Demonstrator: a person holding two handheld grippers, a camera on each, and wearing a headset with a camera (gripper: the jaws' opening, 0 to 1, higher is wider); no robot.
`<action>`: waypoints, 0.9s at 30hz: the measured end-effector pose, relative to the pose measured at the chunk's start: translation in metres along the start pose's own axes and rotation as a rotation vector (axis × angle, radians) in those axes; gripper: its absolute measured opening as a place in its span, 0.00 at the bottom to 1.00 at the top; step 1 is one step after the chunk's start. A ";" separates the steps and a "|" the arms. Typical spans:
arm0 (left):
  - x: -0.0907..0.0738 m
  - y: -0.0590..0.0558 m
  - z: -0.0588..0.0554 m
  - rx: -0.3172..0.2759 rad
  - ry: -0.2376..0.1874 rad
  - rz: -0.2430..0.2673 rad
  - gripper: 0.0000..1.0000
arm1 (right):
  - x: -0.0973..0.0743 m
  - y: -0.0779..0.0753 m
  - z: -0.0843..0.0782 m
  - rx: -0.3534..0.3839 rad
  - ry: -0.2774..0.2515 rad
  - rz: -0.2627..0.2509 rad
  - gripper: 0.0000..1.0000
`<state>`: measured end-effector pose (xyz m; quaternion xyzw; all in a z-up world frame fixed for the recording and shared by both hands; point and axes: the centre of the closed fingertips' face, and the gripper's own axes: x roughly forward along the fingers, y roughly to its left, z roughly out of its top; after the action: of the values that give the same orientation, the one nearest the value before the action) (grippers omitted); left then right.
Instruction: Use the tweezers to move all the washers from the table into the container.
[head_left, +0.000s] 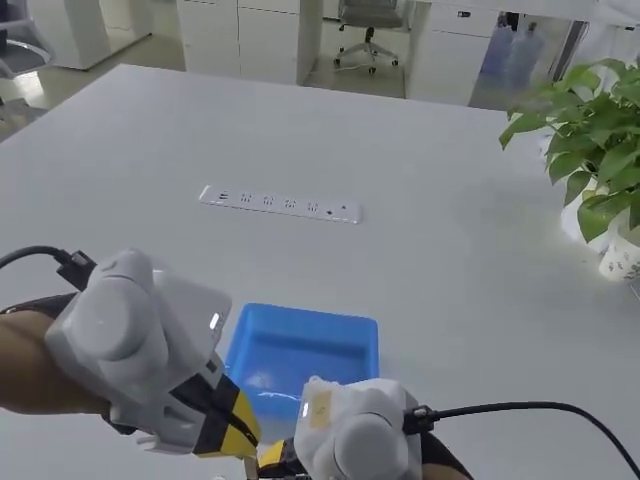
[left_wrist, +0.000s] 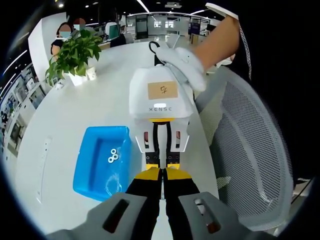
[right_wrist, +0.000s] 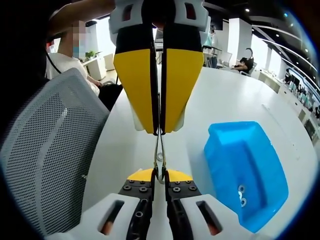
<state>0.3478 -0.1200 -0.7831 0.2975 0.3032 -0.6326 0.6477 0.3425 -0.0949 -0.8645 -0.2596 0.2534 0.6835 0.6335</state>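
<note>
Left hand-held gripper (left_wrist: 162, 172) and right hand-held gripper (right_wrist: 159, 178) both clench the tweezers (right_wrist: 158, 146) beside the container (right_wrist: 216, 150) — washers (right_wrist: 241, 195) lie inside it. Release one side only once the other grips firmly.

Blue container (head_left: 300, 345) beside the white, yellow-tipped left gripper (left_wrist: 162, 172); silver tweezers (right_wrist: 159, 150), pale washers (left_wrist: 113, 156).

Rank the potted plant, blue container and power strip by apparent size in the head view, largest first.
Largest: potted plant and blue container, near alike; both are partly cropped or covered, so no ranking between them.
Smallest: power strip, a thin bar lying farther off.
</note>
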 end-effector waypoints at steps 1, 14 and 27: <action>-0.001 0.000 0.001 -0.001 -0.001 0.000 0.04 | -0.001 0.000 0.001 -0.001 -0.001 -0.001 0.09; -0.012 0.002 0.012 0.009 -0.005 0.005 0.04 | -0.012 -0.002 0.011 0.000 -0.018 -0.011 0.09; -0.026 0.012 0.027 0.024 -0.008 0.002 0.04 | -0.027 -0.011 0.025 0.010 -0.037 -0.016 0.09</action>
<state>0.3594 -0.1241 -0.7462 0.3030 0.2927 -0.6367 0.6459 0.3539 -0.0970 -0.8278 -0.2458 0.2428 0.6818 0.6448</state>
